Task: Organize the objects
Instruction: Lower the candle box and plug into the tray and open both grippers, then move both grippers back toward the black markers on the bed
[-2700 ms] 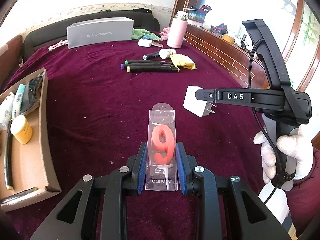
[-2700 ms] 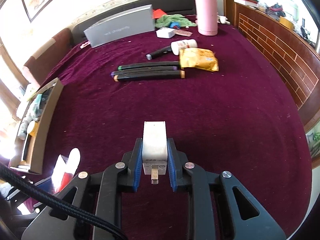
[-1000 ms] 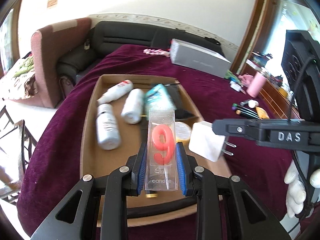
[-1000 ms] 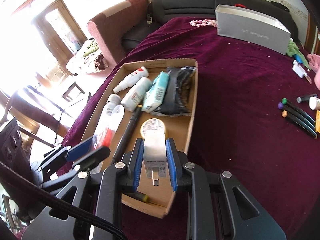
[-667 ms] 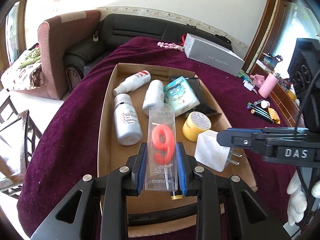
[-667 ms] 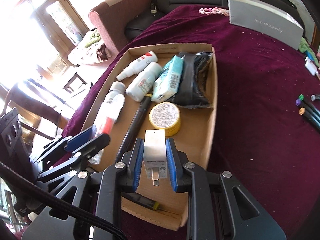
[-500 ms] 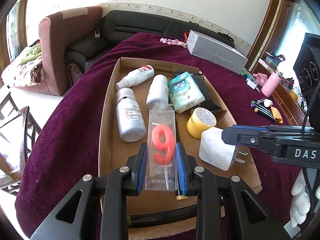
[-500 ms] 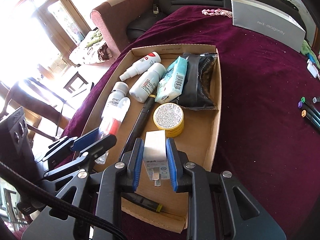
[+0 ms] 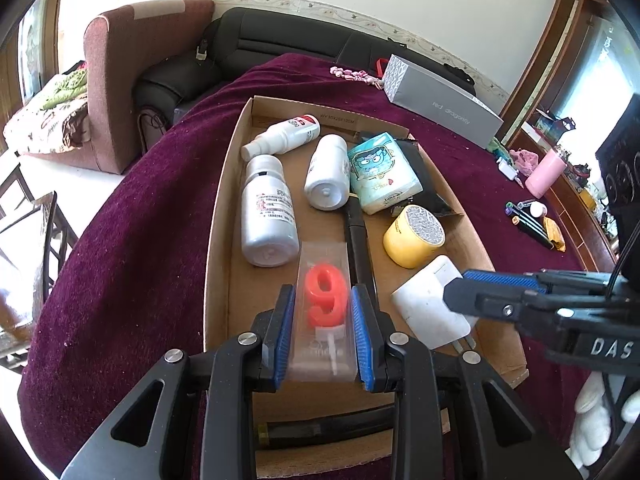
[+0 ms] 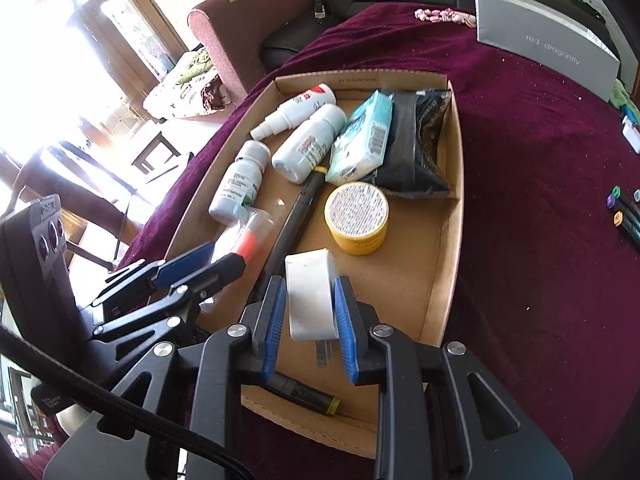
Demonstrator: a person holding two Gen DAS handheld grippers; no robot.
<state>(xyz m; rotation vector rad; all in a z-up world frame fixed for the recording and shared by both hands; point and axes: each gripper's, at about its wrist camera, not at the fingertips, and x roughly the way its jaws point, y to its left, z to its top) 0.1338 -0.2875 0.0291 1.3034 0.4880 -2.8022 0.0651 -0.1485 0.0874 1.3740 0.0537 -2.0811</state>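
My left gripper (image 9: 323, 293) is shut on a clear pack with a red "9" candle (image 9: 325, 300) and holds it low over the near left part of the cardboard box (image 9: 218, 216). My right gripper (image 10: 309, 285) is shut on a white plug charger (image 10: 310, 300), its prongs towards the camera. The charger (image 9: 424, 308) hangs just over the box floor at the near right, and I cannot tell whether it touches. In the right wrist view, the left gripper (image 10: 200, 266) with the candle (image 10: 248, 242) is at the left of the box (image 10: 456, 200).
The box holds three white bottles (image 9: 268, 216), a tissue pack (image 9: 380, 176), a yellow tin (image 9: 414, 236), a black pouch (image 10: 416, 152) and a black pen (image 9: 358, 240). On the maroon cloth lie a grey carton (image 9: 440, 108), markers (image 9: 528, 224) and a pink bottle (image 9: 546, 172). An armchair stands beyond the table's left edge.
Both grippers have sunk closer to the box floor. The charger has tipped nose-down between the right pads; the candle pack stays gripped.
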